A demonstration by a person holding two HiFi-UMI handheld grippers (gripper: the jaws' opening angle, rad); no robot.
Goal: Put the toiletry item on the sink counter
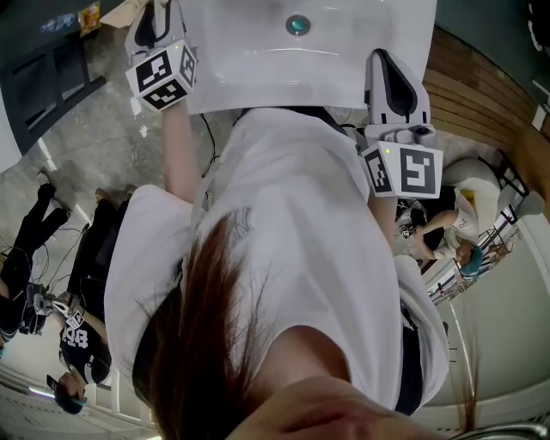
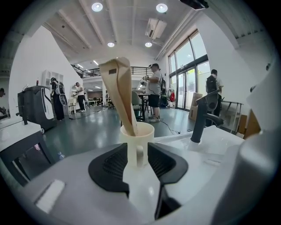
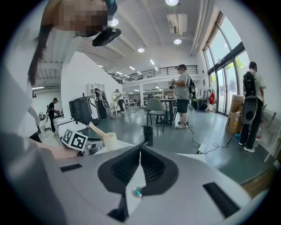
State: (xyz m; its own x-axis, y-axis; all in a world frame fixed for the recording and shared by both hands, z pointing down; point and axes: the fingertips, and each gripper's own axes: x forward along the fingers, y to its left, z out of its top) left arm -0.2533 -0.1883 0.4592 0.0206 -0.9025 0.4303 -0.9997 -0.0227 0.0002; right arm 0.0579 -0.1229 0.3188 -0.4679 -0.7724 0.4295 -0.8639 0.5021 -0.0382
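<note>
A cream cup [image 2: 137, 132] with a tall beige tube [image 2: 120, 88] leaning in it stands upright on the white sink counter [image 2: 219, 140], left of the black faucet [image 2: 202, 118]. My left gripper [image 2: 137, 151] is open, its black pads on either side of the cup's lower part without pressing it. In the head view the left gripper [image 1: 156, 30] is at the sink's left rim and the right gripper [image 1: 388, 73] is over its right edge. My right gripper [image 3: 140, 149] is shut on nothing, and its view shows the cup [image 3: 109, 139] far to the left.
The white basin [image 1: 258, 60] with its drain [image 1: 297, 25] lies in front of the person. Wooden planks [image 1: 481, 94] run at the right. Several people stand in the hall behind, near a chair [image 3: 156, 110] and a black machine [image 2: 35, 105].
</note>
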